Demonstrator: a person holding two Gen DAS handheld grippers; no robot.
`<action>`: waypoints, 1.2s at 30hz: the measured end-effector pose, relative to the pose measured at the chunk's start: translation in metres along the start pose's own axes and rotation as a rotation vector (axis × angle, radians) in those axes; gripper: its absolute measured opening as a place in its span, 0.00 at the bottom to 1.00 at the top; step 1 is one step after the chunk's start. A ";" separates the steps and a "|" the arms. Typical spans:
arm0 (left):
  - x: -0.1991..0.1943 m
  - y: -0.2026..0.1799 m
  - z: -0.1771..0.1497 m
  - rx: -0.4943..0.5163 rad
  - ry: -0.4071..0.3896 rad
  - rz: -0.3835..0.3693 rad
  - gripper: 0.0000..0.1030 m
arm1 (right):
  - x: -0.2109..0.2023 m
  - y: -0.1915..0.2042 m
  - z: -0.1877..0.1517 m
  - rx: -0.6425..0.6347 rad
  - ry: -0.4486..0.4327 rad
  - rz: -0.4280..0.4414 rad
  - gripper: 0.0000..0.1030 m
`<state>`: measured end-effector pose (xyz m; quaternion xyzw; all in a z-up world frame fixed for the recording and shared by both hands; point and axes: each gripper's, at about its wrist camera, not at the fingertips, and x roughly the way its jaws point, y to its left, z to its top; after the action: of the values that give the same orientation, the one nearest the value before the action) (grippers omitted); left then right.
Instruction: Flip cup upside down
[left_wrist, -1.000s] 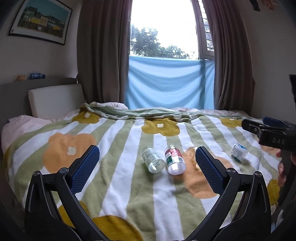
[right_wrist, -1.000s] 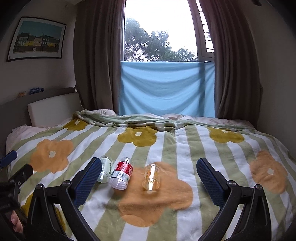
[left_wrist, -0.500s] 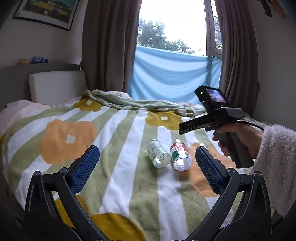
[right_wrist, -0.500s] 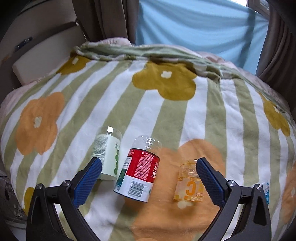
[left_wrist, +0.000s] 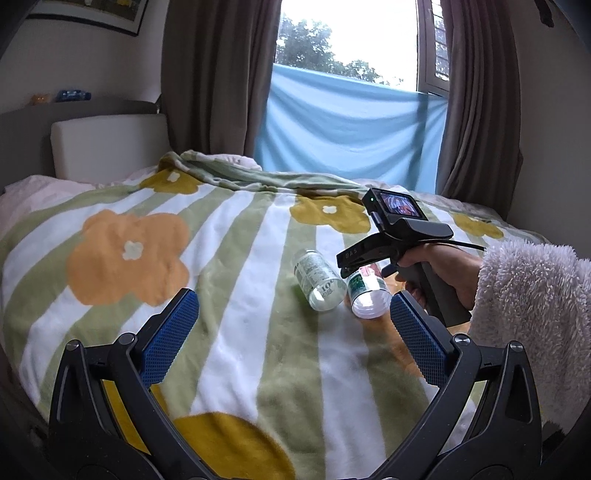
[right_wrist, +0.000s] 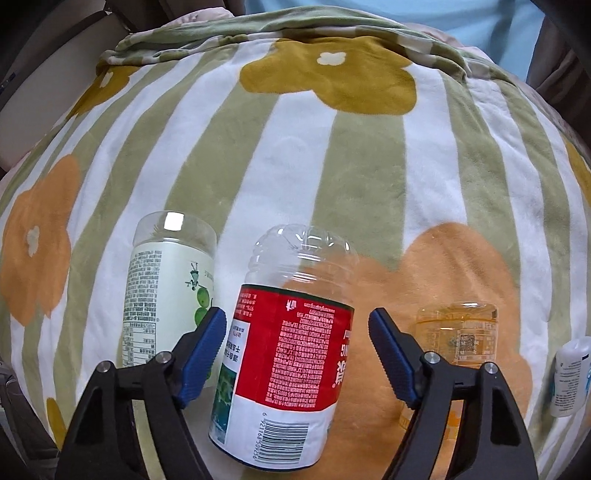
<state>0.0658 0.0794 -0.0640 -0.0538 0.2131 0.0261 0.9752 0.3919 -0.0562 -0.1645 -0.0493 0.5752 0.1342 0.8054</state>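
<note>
My right tongs (right_wrist: 297, 332) gape around the red-label cup (right_wrist: 284, 369); my left tongs (left_wrist: 291, 332) hang released.
Cup lies sideways mid-blanket (right_wrist: 295, 155), green-label cup (right_wrist: 166, 295) just beside one finger, orange cup (right_wrist: 458, 336) past the other.

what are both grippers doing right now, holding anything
Left gripper: open, holding nothing, above the blanket.
Right gripper: open, jaws either side of the red-label cup, not shut on it.
</note>
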 end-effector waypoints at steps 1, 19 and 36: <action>0.002 0.001 -0.001 -0.002 0.006 -0.001 1.00 | 0.001 -0.001 0.000 0.008 0.002 0.002 0.70; -0.011 -0.013 0.003 0.015 0.059 -0.044 1.00 | -0.102 -0.005 -0.051 -0.095 -0.159 0.048 0.59; -0.011 -0.038 -0.026 0.002 0.212 -0.126 1.00 | -0.085 -0.042 -0.187 -0.022 -0.077 0.113 0.59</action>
<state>0.0482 0.0380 -0.0790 -0.0687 0.3114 -0.0410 0.9469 0.2067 -0.1536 -0.1502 -0.0204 0.5439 0.1876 0.8176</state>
